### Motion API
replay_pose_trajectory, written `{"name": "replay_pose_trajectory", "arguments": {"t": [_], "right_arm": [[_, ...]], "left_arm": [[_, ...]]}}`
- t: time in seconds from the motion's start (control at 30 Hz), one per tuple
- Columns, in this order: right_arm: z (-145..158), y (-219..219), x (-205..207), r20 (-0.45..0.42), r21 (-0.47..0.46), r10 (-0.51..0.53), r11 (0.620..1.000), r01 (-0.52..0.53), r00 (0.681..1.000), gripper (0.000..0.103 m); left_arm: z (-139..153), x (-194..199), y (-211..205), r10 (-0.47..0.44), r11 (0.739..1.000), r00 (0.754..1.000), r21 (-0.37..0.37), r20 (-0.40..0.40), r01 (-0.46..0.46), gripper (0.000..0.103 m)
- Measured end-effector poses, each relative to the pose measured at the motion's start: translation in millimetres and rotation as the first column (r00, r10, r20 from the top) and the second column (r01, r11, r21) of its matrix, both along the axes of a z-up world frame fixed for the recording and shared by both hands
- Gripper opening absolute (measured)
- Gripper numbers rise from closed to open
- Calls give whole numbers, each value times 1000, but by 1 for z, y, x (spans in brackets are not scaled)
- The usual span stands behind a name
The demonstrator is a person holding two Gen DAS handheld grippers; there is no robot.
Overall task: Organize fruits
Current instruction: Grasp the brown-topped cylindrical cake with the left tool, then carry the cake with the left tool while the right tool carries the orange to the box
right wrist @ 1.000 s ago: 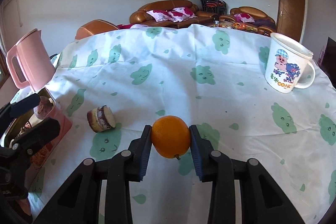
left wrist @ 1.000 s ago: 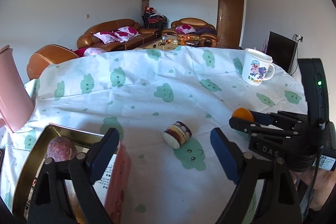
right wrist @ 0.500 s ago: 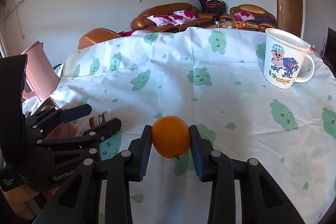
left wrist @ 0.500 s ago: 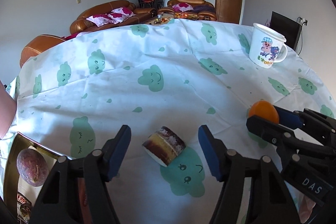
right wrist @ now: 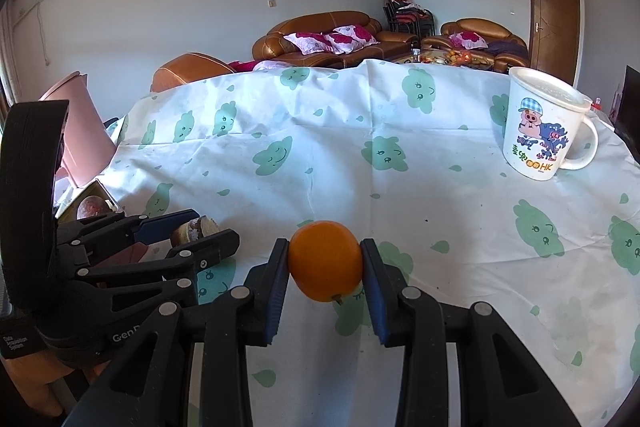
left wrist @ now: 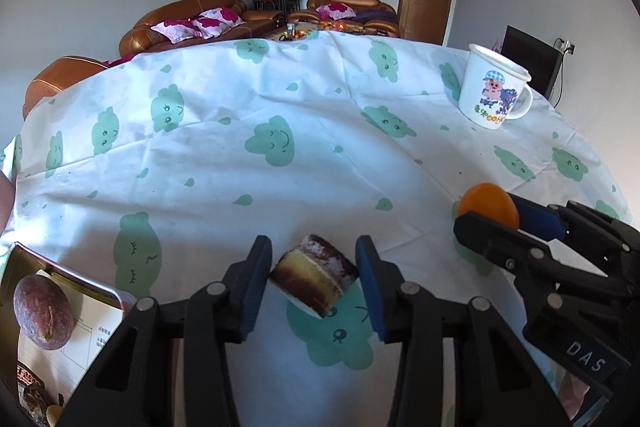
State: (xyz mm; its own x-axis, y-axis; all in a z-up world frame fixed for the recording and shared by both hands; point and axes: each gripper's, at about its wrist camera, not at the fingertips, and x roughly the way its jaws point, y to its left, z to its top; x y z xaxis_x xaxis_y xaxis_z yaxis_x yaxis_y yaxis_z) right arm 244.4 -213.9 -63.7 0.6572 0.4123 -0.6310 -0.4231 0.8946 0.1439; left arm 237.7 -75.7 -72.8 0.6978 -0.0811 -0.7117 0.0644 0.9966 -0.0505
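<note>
My right gripper (right wrist: 325,269) is shut on an orange (right wrist: 325,261) and holds it above the tablecloth; the orange also shows in the left wrist view (left wrist: 489,205). My left gripper (left wrist: 314,275) is open, with a small round layered cake piece (left wrist: 315,274) lying on its side between the fingers; the pads stand close to it on both sides, and contact is unclear. The cake also shows in the right wrist view (right wrist: 195,230). A purple-brown passion fruit (left wrist: 43,311) lies in a gold tin tray (left wrist: 12,263) at the lower left.
A white cartoon mug (right wrist: 542,129) stands at the far right of the table. A pink kettle (right wrist: 82,135) stands at the left edge behind the tray. The cloud-print tablecloth (left wrist: 280,147) covers the round table. Sofas stand behind.
My left gripper has moved forward and right over the cake piece and its fingers have narrowed around it. My right gripper still holds the orange, barely moved.
</note>
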Motion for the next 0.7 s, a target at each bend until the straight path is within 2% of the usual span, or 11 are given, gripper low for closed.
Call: {"name": "replay_pose_trajectory", "arguments": {"t": [0.43,0.7], "right_arm": [[6,-4,-8,55,41,17,999,-19,998,37],[10,-7,-14,93,66,23,997,-29,995,37]], "left_arm": [[18,-20,2,20,1000,989,17,145,-23,45],[24,-31,3,35,999,978,22,204,-40,45]]}}
